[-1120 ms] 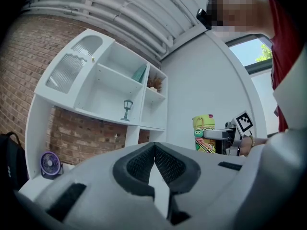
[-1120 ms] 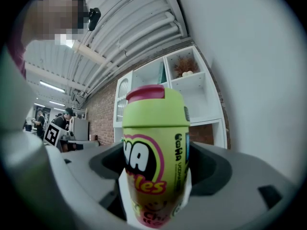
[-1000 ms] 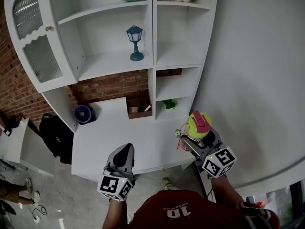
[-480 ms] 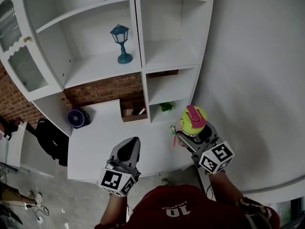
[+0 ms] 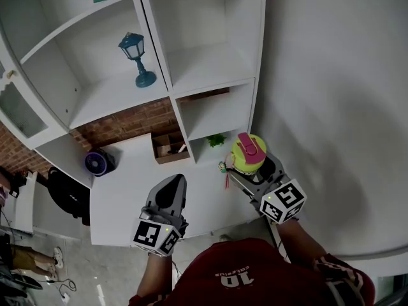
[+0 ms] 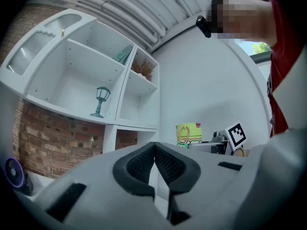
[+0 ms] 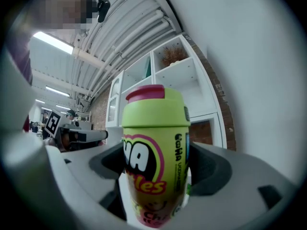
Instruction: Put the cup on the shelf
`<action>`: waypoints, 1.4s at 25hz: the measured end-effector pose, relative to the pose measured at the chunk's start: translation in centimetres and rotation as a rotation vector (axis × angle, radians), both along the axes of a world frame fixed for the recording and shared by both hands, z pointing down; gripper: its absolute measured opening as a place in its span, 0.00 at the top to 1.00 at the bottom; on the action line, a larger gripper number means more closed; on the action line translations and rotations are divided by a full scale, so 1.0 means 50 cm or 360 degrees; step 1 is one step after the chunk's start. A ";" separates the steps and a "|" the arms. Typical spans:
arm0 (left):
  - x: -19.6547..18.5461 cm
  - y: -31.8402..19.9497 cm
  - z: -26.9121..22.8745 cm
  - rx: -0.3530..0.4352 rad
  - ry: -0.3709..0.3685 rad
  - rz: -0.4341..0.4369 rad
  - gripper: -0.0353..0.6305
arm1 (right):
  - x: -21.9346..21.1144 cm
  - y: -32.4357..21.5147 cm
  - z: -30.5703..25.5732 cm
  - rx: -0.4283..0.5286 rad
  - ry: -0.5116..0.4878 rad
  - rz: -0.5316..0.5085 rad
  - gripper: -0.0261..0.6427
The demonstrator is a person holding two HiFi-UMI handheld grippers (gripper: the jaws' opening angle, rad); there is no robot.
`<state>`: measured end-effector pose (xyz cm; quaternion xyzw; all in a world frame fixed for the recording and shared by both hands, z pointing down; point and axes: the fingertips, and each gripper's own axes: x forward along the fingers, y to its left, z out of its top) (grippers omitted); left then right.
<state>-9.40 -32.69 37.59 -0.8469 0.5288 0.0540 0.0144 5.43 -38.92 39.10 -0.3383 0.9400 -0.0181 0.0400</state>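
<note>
A lime-green cup (image 5: pixel 247 153) with a pink lid stands upright in my right gripper (image 5: pixel 250 169), whose jaws are shut on its body; it fills the right gripper view as the cup (image 7: pixel 154 152). It hangs in front of the white shelf unit (image 5: pixel 210 69), near the low right cubby. My left gripper (image 5: pixel 171 191) is shut with nothing in it, held over the white desk (image 5: pixel 127 183); its pads (image 6: pixel 154 164) meet. From the left gripper view the cup (image 6: pixel 188 134) shows at the right.
A blue lantern (image 5: pixel 138 57) stands on the wide left shelf. A small green plant (image 5: pixel 216 140) sits in the lowest right cubby, a brown box (image 5: pixel 167 146) beside it. A purple fan (image 5: pixel 97 162) rests on the desk's left end. A white wall (image 5: pixel 331 107) runs along the right.
The view has swung: shelves and desk slid left and down in frame. My right gripper with the cup rose slightly toward the shelf unit. The left gripper stays shut.
</note>
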 end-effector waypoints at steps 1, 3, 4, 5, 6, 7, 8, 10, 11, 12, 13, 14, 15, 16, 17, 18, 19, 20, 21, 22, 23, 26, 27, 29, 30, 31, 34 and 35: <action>0.003 -0.010 0.001 -0.0004 -0.0002 -0.0004 0.94 | 0.003 -0.011 0.003 -0.0004 -0.0002 -0.0002 0.38; 0.009 -0.031 0.003 -0.0012 0.0000 -0.0007 0.94 | 0.008 -0.035 0.008 -0.0009 -0.0008 -0.0004 0.38; 0.013 -0.040 0.005 -0.0017 0.0004 -0.0007 0.94 | 0.009 -0.047 0.011 -0.0009 -0.0007 -0.0005 0.38; 0.016 -0.049 0.009 -0.0022 0.0006 -0.0008 0.94 | 0.009 -0.058 0.015 -0.0008 -0.0004 -0.0007 0.38; 0.019 -0.057 0.013 -0.0027 0.0004 -0.0012 0.94 | 0.008 -0.069 0.021 -0.0007 0.0005 -0.0009 0.38; 0.021 -0.065 0.018 -0.0031 0.0000 -0.0018 0.94 | 0.007 -0.078 0.027 -0.0004 0.0016 -0.0015 0.38; 0.022 -0.073 0.021 -0.0033 -0.0005 -0.0026 0.94 | 0.005 -0.086 0.032 -0.0002 0.0025 -0.0024 0.38; 0.020 -0.088 0.027 -0.0034 -0.0015 -0.0046 0.94 | 0.000 -0.100 0.038 0.0001 0.0031 -0.0042 0.38; 0.015 -0.096 0.031 -0.0035 -0.0020 -0.0057 0.94 | -0.004 -0.109 0.039 0.0004 0.0029 -0.0050 0.38; 0.009 -0.105 0.035 -0.0039 -0.0023 -0.0069 0.94 | -0.009 -0.118 0.041 0.0007 0.0027 -0.0058 0.38; 0.003 -0.112 0.039 -0.0045 -0.0022 -0.0080 0.94 | -0.015 -0.127 0.044 0.0007 0.0025 -0.0065 0.38; -0.004 -0.118 0.043 -0.0052 -0.0017 -0.0090 0.94 | -0.022 -0.135 0.048 0.0003 0.0024 -0.0072 0.38; -0.010 -0.123 0.044 -0.0057 -0.0012 -0.0100 0.94 | -0.029 -0.143 0.051 -0.0002 0.0023 -0.0082 0.38; -0.016 -0.126 0.045 -0.0058 -0.0011 -0.0111 0.94 | -0.036 -0.150 0.055 -0.0006 0.0024 -0.0092 0.38; -0.021 -0.130 0.045 -0.0059 -0.0011 -0.0123 0.94 | -0.042 -0.156 0.057 -0.0008 0.0027 -0.0104 0.38; -0.025 -0.133 0.045 -0.0061 -0.0013 -0.0134 0.94 | -0.048 -0.162 0.059 -0.0007 0.0030 -0.0114 0.38; -0.029 -0.137 0.045 -0.0061 -0.0013 -0.0144 0.94 | -0.053 -0.168 0.061 -0.0006 0.0033 -0.0122 0.38; -0.034 -0.141 0.045 -0.0057 -0.0013 -0.0153 0.94 | -0.058 -0.175 0.063 -0.0005 0.0034 -0.0128 0.38; -0.038 -0.146 0.044 -0.0052 -0.0013 -0.0162 0.94 | -0.064 -0.182 0.065 -0.0004 0.0033 -0.0134 0.38; -0.043 -0.151 0.044 -0.0050 -0.0012 -0.0174 0.94 | -0.069 -0.191 0.067 -0.0004 0.0032 -0.0138 0.38; -0.049 -0.155 0.045 -0.0051 -0.0011 -0.0185 0.94 | -0.075 -0.200 0.069 -0.0007 0.0030 -0.0140 0.38; -0.059 -0.163 0.052 -0.0071 -0.0012 -0.0203 0.94 | -0.087 -0.225 0.077 -0.0020 0.0023 -0.0138 0.38; -0.061 -0.166 0.053 -0.0081 -0.0011 -0.0206 0.94 | -0.091 -0.232 0.079 -0.0024 0.0023 -0.0135 0.38; -0.069 -0.175 0.053 -0.0085 -0.0011 -0.0217 0.94 | -0.102 -0.247 0.081 -0.0022 0.0029 -0.0137 0.38; -0.074 -0.181 0.052 -0.0079 -0.0014 -0.0223 0.94 | -0.109 -0.255 0.082 -0.0016 0.0036 -0.0141 0.38; -0.079 -0.186 0.050 -0.0073 -0.0019 -0.0228 0.94 | -0.116 -0.263 0.084 -0.0008 0.0045 -0.0145 0.38; -0.082 -0.194 0.040 -0.0068 -0.0027 -0.0232 0.94 | -0.133 -0.277 0.091 -0.0003 0.0057 -0.0154 0.38; -0.084 -0.194 0.037 -0.0060 -0.0029 -0.0235 0.94 | -0.136 -0.280 0.092 -0.0001 0.0053 -0.0156 0.38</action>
